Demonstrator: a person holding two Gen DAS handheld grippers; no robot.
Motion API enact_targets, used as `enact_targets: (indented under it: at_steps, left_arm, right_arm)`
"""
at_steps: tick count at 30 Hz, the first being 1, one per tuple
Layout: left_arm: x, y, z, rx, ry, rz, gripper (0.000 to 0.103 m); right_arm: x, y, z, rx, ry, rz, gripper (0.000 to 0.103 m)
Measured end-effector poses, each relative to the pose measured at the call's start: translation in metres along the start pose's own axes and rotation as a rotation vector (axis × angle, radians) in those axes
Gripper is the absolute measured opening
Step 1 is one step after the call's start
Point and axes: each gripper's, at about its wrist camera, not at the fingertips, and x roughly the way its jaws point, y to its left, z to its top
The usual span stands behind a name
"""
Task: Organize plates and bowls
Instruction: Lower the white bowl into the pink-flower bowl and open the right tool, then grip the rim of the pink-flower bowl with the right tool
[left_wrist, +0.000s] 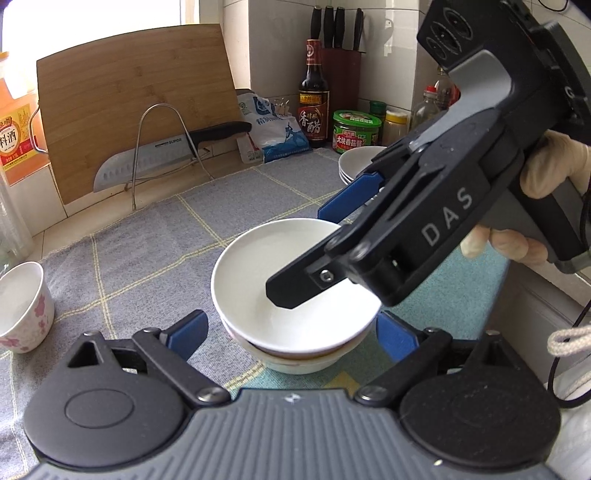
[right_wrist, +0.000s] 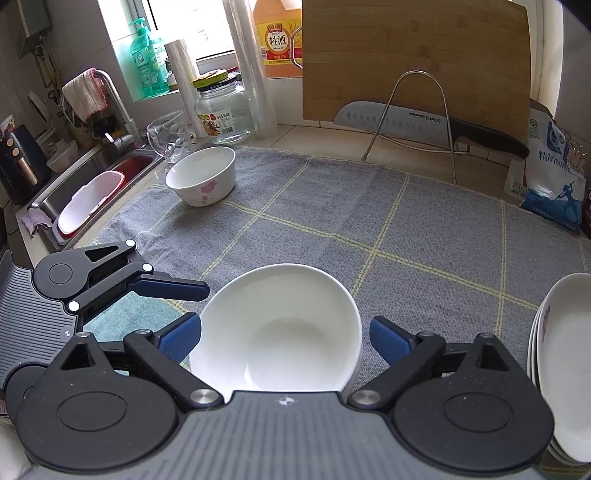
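The plain white glazed ceramic bowl (left_wrist: 295, 273) sits nested on top of a second white bowl (left_wrist: 295, 360), the pair standing on the grey checked cloth mat (right_wrist: 369, 221) that covers the counter. Taking that nested pair as the landmark: a small white bowl with pink flower prints (right_wrist: 201, 175) stands well apart from it, toward the steel sink (right_wrist: 92, 166), and a stack of shallow white plates (right_wrist: 561, 369) lies on the opposite side, near but not touching. The right gripper (right_wrist: 286, 338) has its blue-padded fingers (right_wrist: 181, 338) spread wide to either side of the top bowl's rim, pressing on nothing; the left gripper (left_wrist: 291, 332) likewise stands wide open around the pair, its pads clear of the ceramic, so neither holds anything. These bowls are likely stiff, fairly heavy for their size, smooth and slippery under glaze, and they would chip or crack if knocked together or dropped. The curved wall offers little purchase, so the safer hold is probably a pinch across the rim, one pad inside and one outside, lifted straight up so the lower bowl is not dragged along. The flowered bowl, steeper-sided, should take the same rim pinch.
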Motion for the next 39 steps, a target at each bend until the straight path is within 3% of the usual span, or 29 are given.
enact_targets:
  at_steps: [11,24,31,39]
  left_arm:
    - [-0.022,0.027,-0.014,-0.033,0.018,0.091,0.097]
    - [-0.03,0.108,-0.038,-0.136,0.023,0.309,0.097]
    - [-0.025,0.154,-0.049,-0.177,0.019,0.361,0.097]
    - [-0.01,0.194,-0.053,-0.21,-0.003,0.412,0.097]
  right_arm:
    - [0.001,0.016,0.02,-0.063,-0.037,-0.012,0.103]
    - [0.037,0.058,0.063,-0.113,-0.062,-0.008,0.103]
    - [0.064,0.083,0.089,-0.157,-0.05,-0.011,0.103]
    - [0.102,0.089,0.127,-0.148,-0.012,0.044,0.103]
